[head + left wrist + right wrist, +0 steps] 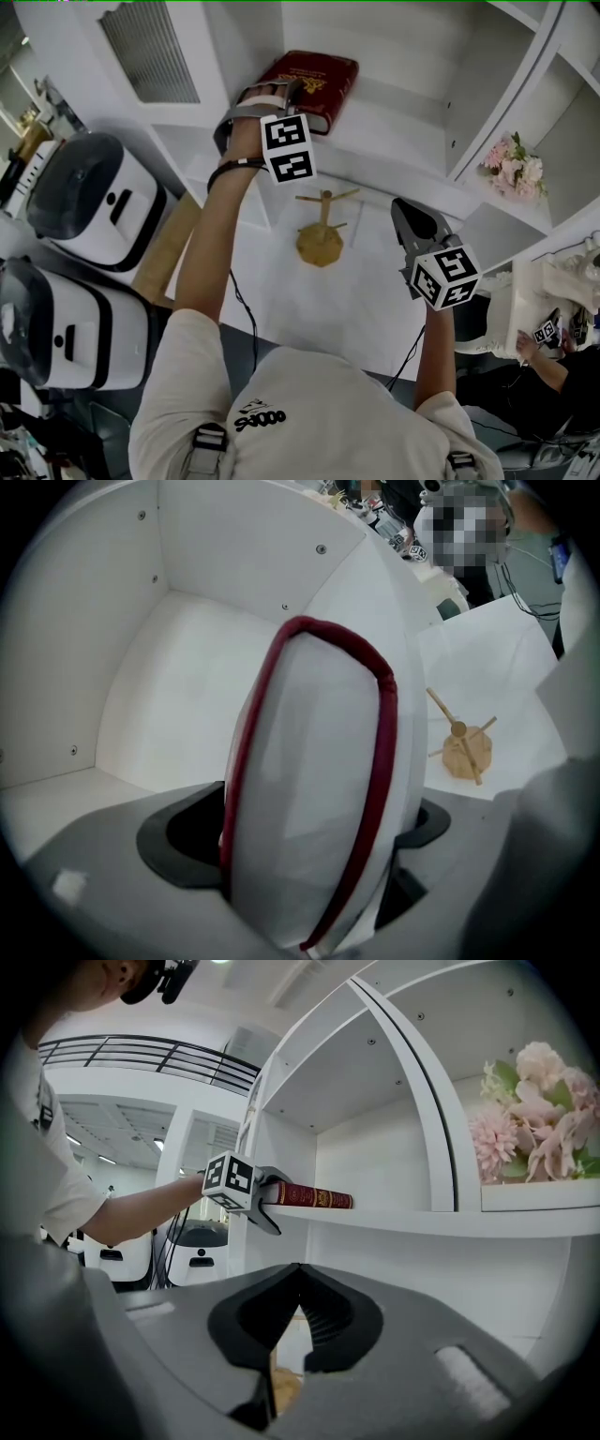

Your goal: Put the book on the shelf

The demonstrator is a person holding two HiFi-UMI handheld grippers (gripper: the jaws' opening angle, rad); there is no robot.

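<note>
A dark red book [314, 80] with gilt print lies flat on the white shelf [394, 122]. My left gripper [281, 94] reaches up around its near end. In the left gripper view the book's [309, 789] white page edge and red covers fill the space between the jaws, which stand wide and do not visibly press on it. From the right gripper view the book [314, 1196] rests on the shelf board [422, 1218] with the left gripper [270, 1202] at its end. My right gripper [405, 214] hangs lower, over the table, its jaws together and holding nothing [298, 1269].
A small wooden stand [321, 234] sits on the white table below the shelf. Pink flowers [514, 164] fill the compartment to the right, behind an upright divider. Two white machines [89, 197] stand at the left. A seated person [548, 356] is at the far right.
</note>
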